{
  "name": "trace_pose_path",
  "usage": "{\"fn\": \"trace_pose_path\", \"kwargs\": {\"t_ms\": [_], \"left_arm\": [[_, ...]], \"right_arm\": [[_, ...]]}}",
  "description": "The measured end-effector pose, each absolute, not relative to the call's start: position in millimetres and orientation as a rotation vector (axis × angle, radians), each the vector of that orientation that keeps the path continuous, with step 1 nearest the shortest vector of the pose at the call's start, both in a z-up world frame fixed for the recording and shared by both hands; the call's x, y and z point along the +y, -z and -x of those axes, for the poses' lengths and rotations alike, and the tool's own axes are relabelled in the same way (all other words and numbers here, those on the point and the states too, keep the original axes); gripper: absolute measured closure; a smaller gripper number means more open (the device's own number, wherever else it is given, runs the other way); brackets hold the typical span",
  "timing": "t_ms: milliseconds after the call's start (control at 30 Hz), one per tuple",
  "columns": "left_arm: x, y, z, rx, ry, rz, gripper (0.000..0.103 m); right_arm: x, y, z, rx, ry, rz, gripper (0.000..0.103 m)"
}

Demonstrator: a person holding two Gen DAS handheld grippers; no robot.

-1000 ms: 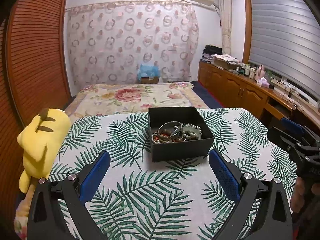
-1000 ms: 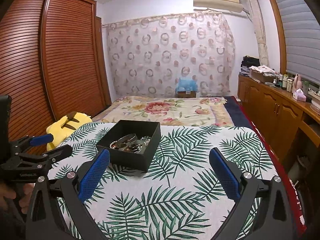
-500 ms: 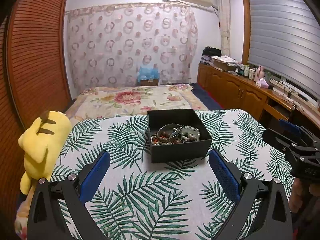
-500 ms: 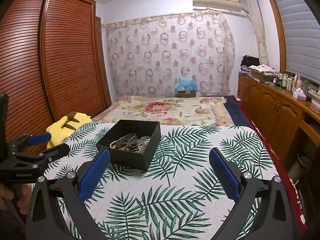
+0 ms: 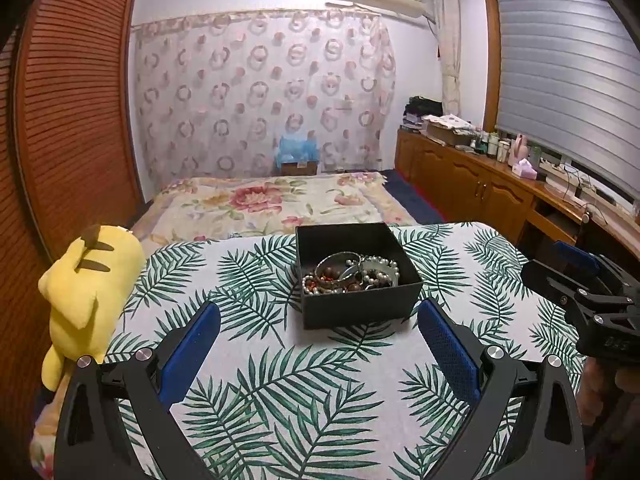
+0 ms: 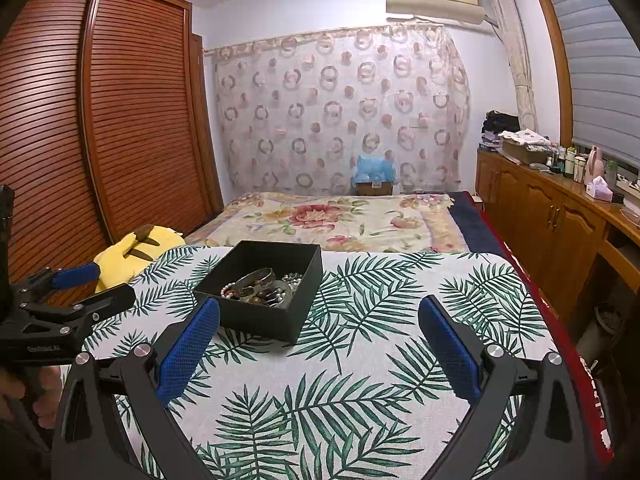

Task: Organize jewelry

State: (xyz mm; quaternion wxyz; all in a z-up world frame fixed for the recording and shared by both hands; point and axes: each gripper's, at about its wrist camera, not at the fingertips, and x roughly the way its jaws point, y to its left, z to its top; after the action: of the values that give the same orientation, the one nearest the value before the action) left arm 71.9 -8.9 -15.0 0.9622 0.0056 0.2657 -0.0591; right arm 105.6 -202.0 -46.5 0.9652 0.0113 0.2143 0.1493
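A black open box (image 5: 362, 304) (image 6: 264, 318) sits on the palm-leaf tablecloth (image 5: 280, 400) (image 6: 360, 360). Inside lies a tangle of jewelry (image 5: 350, 274) (image 6: 260, 286): pearl strands, metal bangles and brown beads. My left gripper (image 5: 318, 344) is open, its blue pads wide apart, just short of the box with nothing between them. My right gripper (image 6: 318, 344) is open too, empty, with the box ahead and to its left. Each gripper shows in the other's view: the right one (image 5: 576, 276) at the far right edge, the left one (image 6: 80, 284) at the far left.
A yellow plush toy (image 5: 88, 292) (image 6: 136, 246) lies at the table's left edge. Beyond the table is a bed with a floral cover (image 5: 264, 200). A wooden wardrobe (image 6: 100, 120) stands left, and a low cabinet (image 5: 480, 184) crowded with bottles runs along the right.
Both grippers have drawn back and risen a little, so the box sits slightly farther off in each view. Both stay open; the box and jewelry have not moved.
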Motion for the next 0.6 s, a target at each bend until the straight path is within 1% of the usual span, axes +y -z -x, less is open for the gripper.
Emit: {"fn": "trace_pose_path", "kwargs": {"t_ms": [600], "left_arm": [[-8.6,14.7,-71.7,0.538,0.121,-0.014,0.008]], "right_arm": [[-201.3,45.8,-105.9,0.432,-0.301,-0.023,0.003]]}}
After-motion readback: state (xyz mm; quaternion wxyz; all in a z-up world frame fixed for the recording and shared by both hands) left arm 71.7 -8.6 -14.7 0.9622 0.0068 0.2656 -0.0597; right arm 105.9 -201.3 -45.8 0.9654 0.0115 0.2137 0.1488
